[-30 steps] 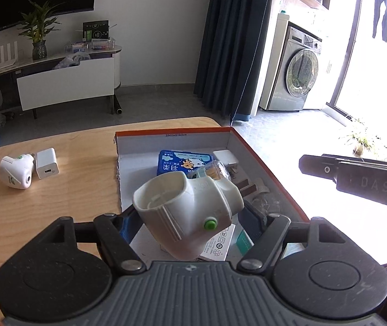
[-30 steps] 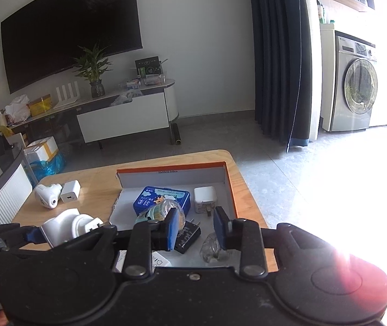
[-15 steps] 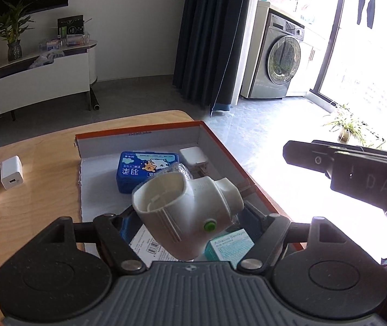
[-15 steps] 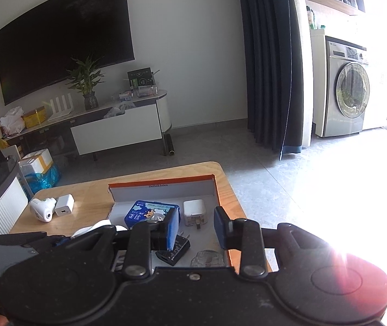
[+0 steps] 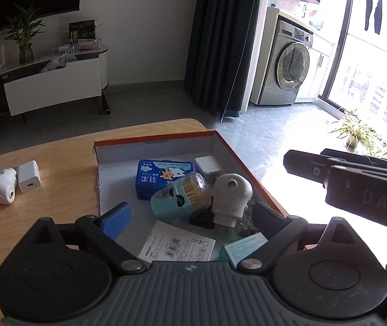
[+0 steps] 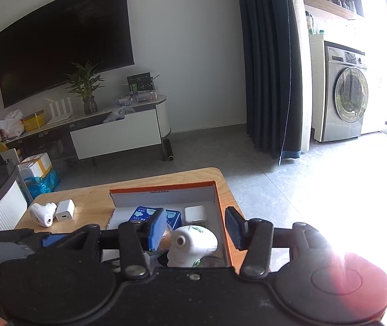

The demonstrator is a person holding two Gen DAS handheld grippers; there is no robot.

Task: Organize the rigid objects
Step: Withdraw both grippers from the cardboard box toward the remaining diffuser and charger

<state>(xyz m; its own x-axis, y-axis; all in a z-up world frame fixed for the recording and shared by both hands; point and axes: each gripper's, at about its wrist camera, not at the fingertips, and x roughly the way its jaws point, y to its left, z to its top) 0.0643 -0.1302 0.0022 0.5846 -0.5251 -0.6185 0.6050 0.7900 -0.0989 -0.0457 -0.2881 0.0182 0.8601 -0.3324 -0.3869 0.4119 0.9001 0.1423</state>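
Your left gripper (image 5: 190, 214) had let go, now wide and empty; white plug-in (image 5: 230, 194) lay in box (image 5: 155, 141). Right gripper (image 6: 194, 226) wide, empty. Two items remained at counter's (image 5: 57, 190) left edge.

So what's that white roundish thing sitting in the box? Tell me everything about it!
The white plug-in gadget looks like smooth hard plastic, with a rounded head, a small round hole in its face and a narrower neck below. Green markings show on top in the right wrist view. It stands inside the orange-edged box, leaning against the toothpick jar. Neither gripper holds it.
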